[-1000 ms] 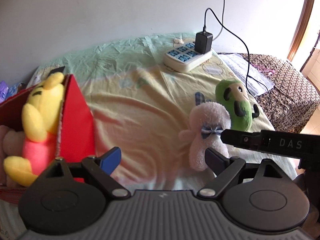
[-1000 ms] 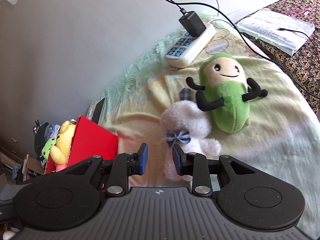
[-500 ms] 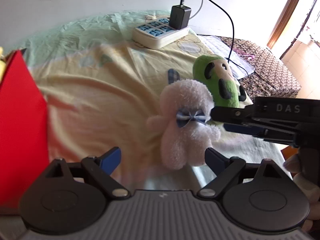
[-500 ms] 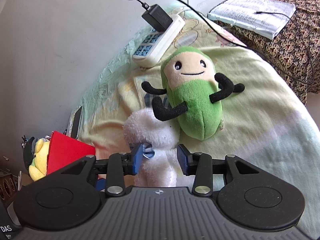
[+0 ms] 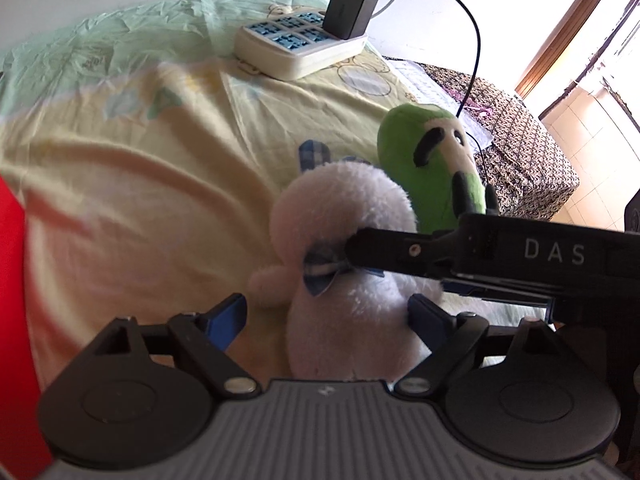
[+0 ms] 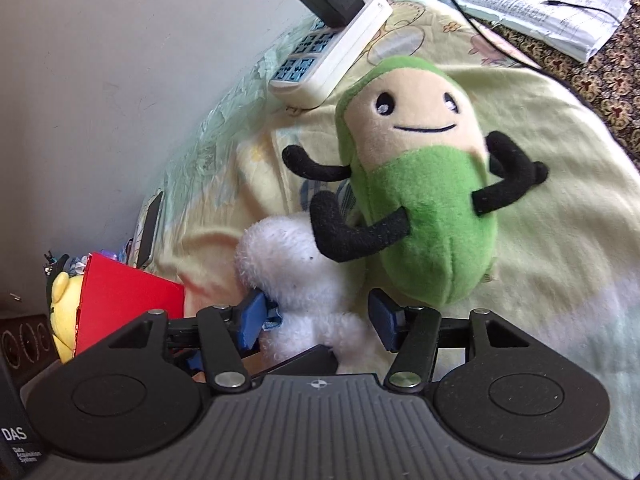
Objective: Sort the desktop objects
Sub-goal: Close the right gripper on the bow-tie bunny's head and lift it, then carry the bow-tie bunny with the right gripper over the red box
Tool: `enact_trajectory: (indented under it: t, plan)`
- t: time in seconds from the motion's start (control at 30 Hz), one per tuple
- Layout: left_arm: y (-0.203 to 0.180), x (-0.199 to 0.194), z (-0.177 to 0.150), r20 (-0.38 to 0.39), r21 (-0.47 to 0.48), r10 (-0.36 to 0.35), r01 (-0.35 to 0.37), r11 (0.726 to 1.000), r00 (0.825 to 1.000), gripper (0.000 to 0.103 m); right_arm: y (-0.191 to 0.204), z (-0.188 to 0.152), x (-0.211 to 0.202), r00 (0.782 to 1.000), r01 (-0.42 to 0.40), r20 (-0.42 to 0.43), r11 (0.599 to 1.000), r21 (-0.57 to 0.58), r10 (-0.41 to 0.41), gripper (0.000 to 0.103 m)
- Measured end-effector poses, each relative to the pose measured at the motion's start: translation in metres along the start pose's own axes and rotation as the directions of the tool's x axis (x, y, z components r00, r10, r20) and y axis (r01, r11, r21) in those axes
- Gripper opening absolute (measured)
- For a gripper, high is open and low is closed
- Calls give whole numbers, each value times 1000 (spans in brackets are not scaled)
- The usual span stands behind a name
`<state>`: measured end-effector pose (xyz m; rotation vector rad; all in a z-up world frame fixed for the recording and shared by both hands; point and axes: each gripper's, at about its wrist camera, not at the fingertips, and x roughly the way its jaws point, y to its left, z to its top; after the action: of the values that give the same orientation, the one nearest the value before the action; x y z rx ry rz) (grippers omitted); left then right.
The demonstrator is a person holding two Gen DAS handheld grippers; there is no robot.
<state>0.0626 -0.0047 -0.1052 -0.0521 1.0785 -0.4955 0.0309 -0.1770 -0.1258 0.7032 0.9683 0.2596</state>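
A white plush [image 5: 348, 208] with a blue checked bow lies on the yellow sheet, and a green plush [image 5: 416, 152] with black arms lies just behind it. My left gripper [image 5: 326, 318] straddles the white plush's lower body; its jaws are closing, and the pads stand a little off the fur. In the right wrist view the white plush [image 6: 288, 264] lies partly under the green plush [image 6: 424, 216]. My right gripper [image 6: 318, 318] hovers over the white plush's lower body, its jaws opening. Its black finger [image 5: 392, 250] crosses the plush's neck from the right.
A red box [image 6: 124, 300] holding a yellow plush [image 6: 64, 308] stands to the left. Against the back wall sits a white power strip [image 5: 300, 48] with a black charger [image 5: 348, 10] and cable. Papers [image 6: 552, 8] lie on a patterned cloth at the right, and a phone [image 6: 150, 228] lies near the wall.
Both grippers came down and closer to the white plush. The right jaws spread wider. The red box slid almost out of the left wrist view.
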Motion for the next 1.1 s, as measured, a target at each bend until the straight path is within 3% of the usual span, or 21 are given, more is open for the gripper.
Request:
enact_trajectory:
  t: [0.3, 0.47, 0.77, 1.1]
  plan:
    - [-2, 8, 2, 11, 49, 24, -25, 998, 1000, 84, 4, 2, 10, 999, -39, -30, 999, -30, 38, 54]
    - [-5, 4, -1, 4, 51, 13, -13, 999, 1000, 72, 7, 2, 5, 999, -44, -31, 998, -46, 42, 49]
    - [-23, -27, -11, 50, 114, 40, -45, 993, 998, 64, 16, -8, -15, 997, -70, -28, 996, -54, 69, 48]
    - [-34, -61, -35, 106, 131, 60, -74, 989, 993, 64, 27, -27, -43, 994, -109, -11, 992, -71, 108, 48]
